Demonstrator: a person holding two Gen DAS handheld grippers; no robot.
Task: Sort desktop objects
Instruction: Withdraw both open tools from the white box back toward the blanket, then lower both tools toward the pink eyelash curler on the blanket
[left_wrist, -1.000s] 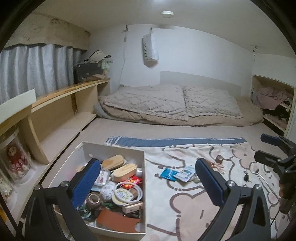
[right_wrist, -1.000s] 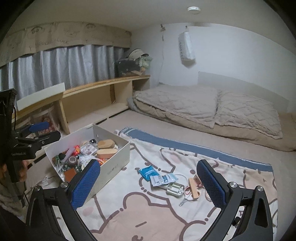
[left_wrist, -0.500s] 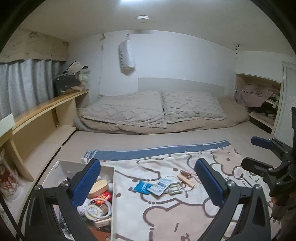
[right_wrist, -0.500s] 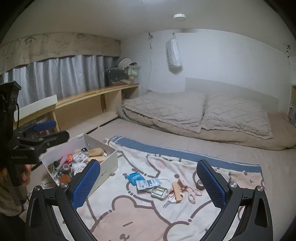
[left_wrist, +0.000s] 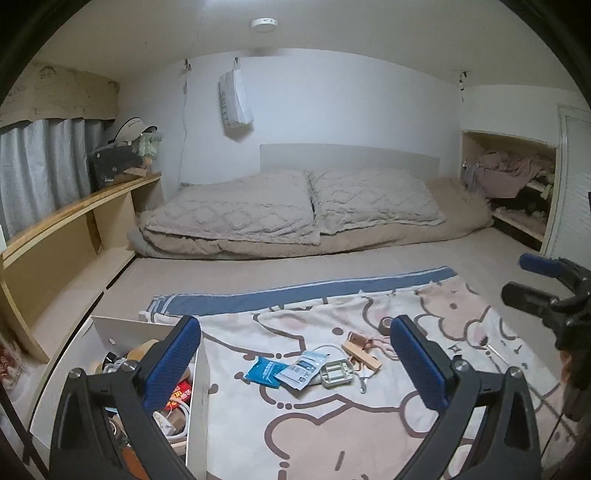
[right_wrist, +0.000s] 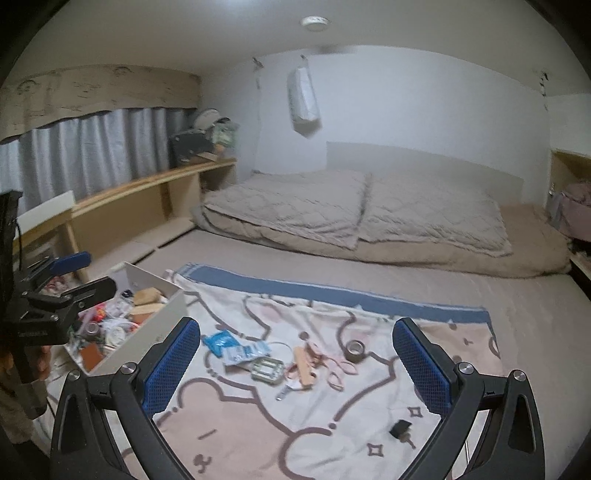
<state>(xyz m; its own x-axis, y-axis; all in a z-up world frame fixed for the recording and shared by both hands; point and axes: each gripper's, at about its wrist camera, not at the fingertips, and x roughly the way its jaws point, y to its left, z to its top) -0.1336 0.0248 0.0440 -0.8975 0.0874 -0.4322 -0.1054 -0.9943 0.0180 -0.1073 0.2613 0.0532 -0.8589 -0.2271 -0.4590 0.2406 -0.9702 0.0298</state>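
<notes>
Hovering over the blanket (left_wrist: 332, 424): left tool (left_wrist: 295, 363) and right tool (right_wrist: 297, 365) both spread apart, empty; white box (left_wrist: 197, 398) at blanket's left edge.

One white box (left_wrist: 201, 384), two packets (left_wrist: 266, 372), one tape roll (right_wrist: 356, 349).

The left gripper (left_wrist: 295, 363) hangs with jaws spread wide, empty. The right gripper (right_wrist: 297, 365) hangs just beside it, likewise gaping and holding nothing.
</notes>
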